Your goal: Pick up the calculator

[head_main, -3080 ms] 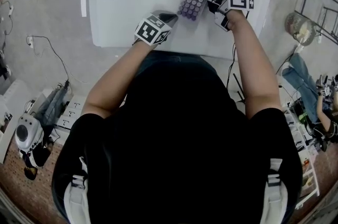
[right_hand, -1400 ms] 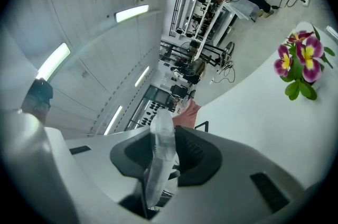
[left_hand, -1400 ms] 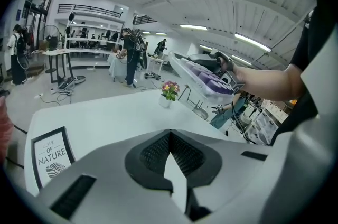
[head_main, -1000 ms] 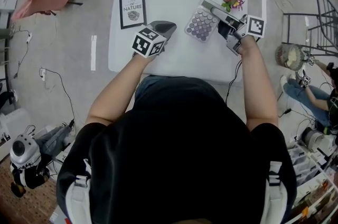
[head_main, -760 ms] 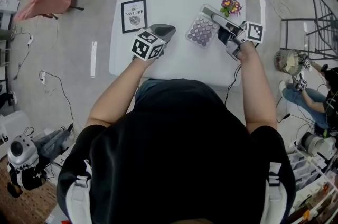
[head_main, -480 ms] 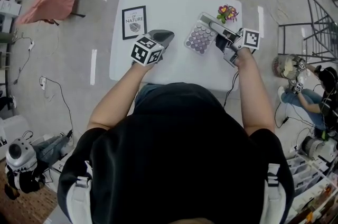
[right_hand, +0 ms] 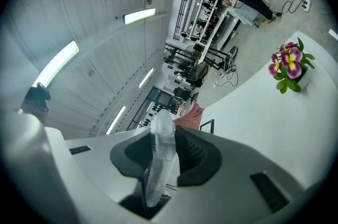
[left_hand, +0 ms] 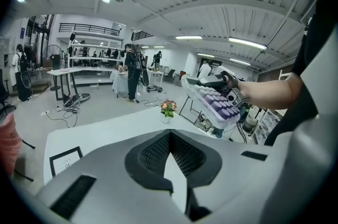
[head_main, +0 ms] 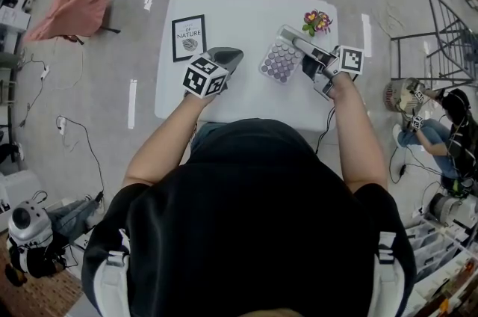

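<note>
The calculator (head_main: 280, 60), pale with rows of purple keys, hangs tilted above the white table (head_main: 239, 9). My right gripper (head_main: 310, 63) is shut on its right edge. In the right gripper view the calculator's clear edge (right_hand: 160, 146) stands between the dark pads (right_hand: 193, 157). The left gripper view shows the calculator (left_hand: 216, 104) raised in the air at the right, held from behind by the right gripper (left_hand: 228, 85). My left gripper (head_main: 228, 56) hovers over the table's middle, left of the calculator, shut with nothing in it.
A framed print (head_main: 188, 37) lies on the table's left part and a small pot of flowers (head_main: 317, 21) stands at its far right. A pink cloth on a chair (head_main: 75, 5) is off to the left. Cables cross the floor, and a fan (head_main: 399, 95) stands at the right.
The calculator lay on the table with the right gripper at its edge; now it is lifted and tilted in that gripper. The head view has pulled back, showing more floor.
</note>
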`<state>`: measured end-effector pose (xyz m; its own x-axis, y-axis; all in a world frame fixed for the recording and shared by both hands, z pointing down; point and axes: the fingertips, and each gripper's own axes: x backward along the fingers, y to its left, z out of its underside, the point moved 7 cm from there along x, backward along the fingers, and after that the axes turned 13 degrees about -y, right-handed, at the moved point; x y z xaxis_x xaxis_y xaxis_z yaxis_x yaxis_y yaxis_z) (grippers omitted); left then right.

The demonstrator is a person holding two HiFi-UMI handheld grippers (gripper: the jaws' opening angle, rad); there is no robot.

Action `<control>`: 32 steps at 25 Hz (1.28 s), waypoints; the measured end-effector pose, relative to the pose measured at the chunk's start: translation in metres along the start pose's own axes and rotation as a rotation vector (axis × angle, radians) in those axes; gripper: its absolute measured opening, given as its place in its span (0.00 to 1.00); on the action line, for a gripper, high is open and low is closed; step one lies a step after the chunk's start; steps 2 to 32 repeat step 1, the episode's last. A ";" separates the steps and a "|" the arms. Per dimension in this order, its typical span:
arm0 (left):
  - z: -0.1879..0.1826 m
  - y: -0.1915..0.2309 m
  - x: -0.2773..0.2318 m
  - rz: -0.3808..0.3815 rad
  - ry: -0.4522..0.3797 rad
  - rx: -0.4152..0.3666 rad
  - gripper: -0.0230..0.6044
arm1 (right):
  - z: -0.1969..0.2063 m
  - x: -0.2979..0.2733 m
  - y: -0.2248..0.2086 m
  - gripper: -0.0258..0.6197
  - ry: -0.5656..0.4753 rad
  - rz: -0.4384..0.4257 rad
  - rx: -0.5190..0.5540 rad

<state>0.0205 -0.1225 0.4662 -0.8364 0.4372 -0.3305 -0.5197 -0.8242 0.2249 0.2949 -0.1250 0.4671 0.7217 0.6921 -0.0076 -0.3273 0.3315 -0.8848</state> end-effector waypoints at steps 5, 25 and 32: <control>-0.001 -0.001 0.002 -0.001 0.000 0.000 0.06 | 0.000 0.002 0.002 0.21 0.000 0.000 0.002; -0.001 -0.001 0.002 -0.001 0.000 0.000 0.06 | 0.000 0.002 0.002 0.21 0.000 0.000 0.002; -0.001 -0.001 0.002 -0.001 0.000 0.000 0.06 | 0.000 0.002 0.002 0.21 0.000 0.000 0.002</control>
